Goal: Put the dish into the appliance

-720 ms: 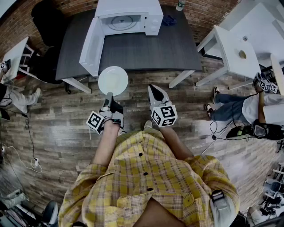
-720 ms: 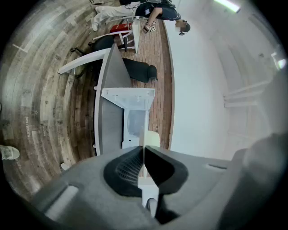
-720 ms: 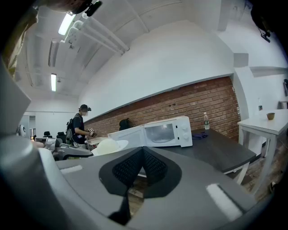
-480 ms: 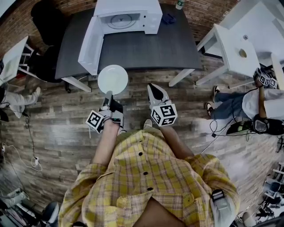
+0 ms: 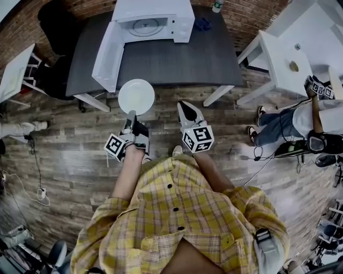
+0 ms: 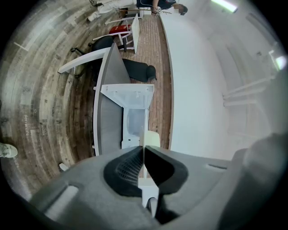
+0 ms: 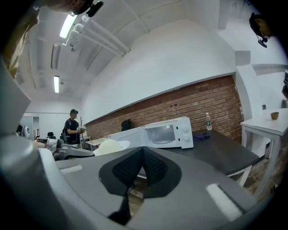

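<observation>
A round white plate (image 5: 136, 97) hangs over the wood floor just in front of the dark table (image 5: 177, 56). My left gripper (image 5: 132, 114) is shut on its near rim. In the left gripper view the plate (image 6: 151, 138) shows edge-on between the closed jaws. The white microwave (image 5: 153, 20) stands at the table's far side with its door (image 5: 107, 56) swung open to the left, and its cavity and turntable show. My right gripper (image 5: 185, 107) is shut on nothing, level with the left one, to the right of the plate. In the right gripper view the plate (image 7: 108, 146) shows left of the microwave (image 7: 162, 133).
A bottle (image 5: 217, 5) and a blue cloth (image 5: 203, 24) sit at the table's back right. A white side table (image 5: 284, 64) stands to the right, with a seated person (image 5: 300, 131) beside it. A black chair (image 5: 56, 32) is at the left.
The grippers and the plate keep their places. The person's legs at the left edge have shifted, and the seated person at the right has moved a little.
</observation>
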### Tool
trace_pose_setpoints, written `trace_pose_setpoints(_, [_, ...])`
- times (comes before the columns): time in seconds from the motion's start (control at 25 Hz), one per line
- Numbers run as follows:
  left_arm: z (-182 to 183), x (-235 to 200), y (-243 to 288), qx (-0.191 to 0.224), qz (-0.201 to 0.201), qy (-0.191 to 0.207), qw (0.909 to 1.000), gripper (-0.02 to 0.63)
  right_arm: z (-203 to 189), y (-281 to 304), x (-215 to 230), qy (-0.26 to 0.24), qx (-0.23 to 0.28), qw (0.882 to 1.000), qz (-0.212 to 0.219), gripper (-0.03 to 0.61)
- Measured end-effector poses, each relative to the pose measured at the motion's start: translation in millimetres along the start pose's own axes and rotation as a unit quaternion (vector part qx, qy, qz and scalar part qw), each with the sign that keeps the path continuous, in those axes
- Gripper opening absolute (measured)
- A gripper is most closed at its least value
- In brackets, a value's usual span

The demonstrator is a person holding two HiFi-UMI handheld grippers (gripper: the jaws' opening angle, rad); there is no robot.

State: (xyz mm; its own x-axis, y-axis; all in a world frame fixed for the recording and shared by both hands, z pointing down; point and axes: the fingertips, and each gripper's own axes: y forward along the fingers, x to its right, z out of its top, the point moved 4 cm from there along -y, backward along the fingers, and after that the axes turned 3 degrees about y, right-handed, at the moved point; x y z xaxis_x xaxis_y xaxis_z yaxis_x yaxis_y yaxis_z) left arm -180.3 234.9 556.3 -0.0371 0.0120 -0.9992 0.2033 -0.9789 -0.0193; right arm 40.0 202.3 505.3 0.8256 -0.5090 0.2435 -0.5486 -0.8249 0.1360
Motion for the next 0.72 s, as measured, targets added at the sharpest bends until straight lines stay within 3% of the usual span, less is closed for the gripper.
trace_pose_setpoints(0.72, [-49.3,-7.5,24.6,0.036,-0.001,0.007,0.9993,0.012,4.5,5.1,58.4,0.006,0.001,0.999,0.039,0.005])
